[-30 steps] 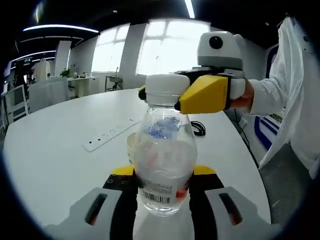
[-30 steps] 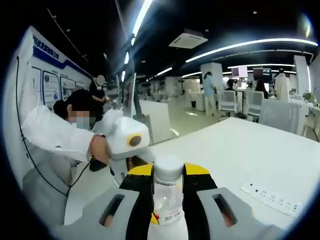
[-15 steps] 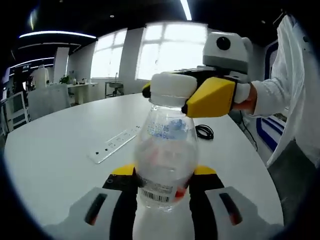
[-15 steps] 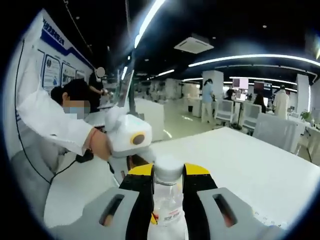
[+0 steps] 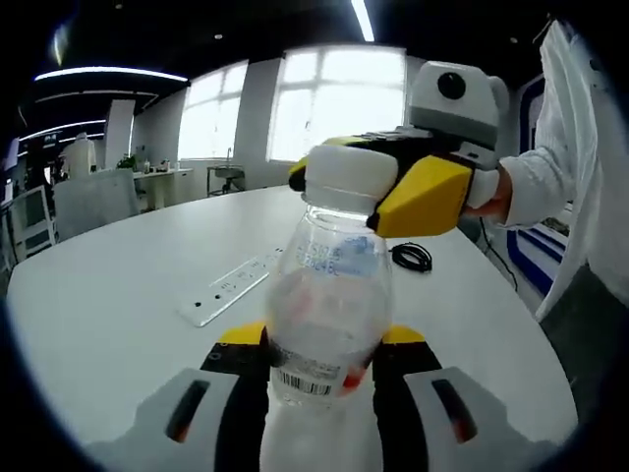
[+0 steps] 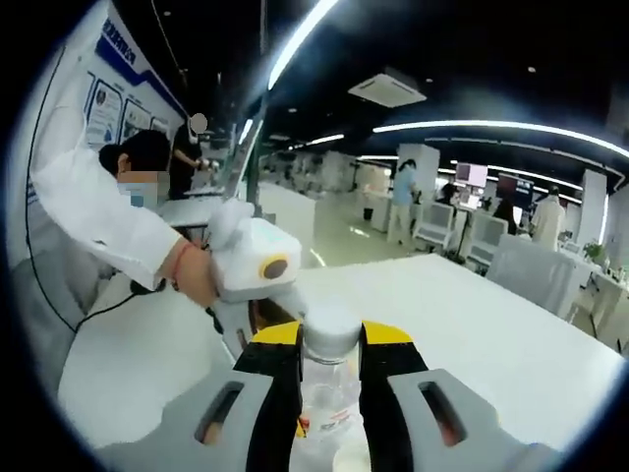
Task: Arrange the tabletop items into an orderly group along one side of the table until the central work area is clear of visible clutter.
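Water bottle (image 5: 324, 315) clamped at body by left hand-held gripper (image 5: 319, 369), at cap (image 5: 351, 177) by right hand-held gripper (image 6: 329, 369); not yet placed; power strip (image 5: 228, 287) and cable (image 5: 411, 257) left on surface (image 5: 108, 295).

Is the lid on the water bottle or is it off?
On. The white cap sits on the bottle, with the right gripper shut around it while the left gripper holds the bottle's body.

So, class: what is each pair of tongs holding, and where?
One bottle: left tongs grip its body, right tongs its white cap.
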A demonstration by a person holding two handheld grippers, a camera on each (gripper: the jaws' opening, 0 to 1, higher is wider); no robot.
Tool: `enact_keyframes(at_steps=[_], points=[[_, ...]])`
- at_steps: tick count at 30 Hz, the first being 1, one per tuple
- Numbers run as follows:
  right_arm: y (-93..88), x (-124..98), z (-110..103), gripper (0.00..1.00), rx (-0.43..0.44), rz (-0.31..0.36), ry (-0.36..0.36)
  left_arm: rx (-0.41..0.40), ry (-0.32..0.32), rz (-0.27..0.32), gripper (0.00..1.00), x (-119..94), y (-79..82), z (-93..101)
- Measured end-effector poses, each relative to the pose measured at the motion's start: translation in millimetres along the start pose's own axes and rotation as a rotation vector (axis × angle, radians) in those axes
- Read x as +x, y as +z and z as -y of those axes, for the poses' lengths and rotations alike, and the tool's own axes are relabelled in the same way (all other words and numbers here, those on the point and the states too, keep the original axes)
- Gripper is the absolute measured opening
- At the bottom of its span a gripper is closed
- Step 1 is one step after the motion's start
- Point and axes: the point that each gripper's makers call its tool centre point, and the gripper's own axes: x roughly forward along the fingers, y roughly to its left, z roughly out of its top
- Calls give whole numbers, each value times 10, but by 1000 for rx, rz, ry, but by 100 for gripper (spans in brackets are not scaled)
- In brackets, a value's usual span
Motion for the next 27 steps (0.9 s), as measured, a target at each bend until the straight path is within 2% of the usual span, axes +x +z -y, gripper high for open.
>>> enact_keyframes(at_steps=[8,18,27], points=[[-87,-13,33,19,-22,-18,-10,3,-12,1,41,50,-39,-26],[-211,-21,17,19,-32,-55,-17,-4,-24,-29,42,82,-138,-9],[-218,-41,29,20,-12,-65,-30,-21,-26,-21,43,78,-135,-2]])
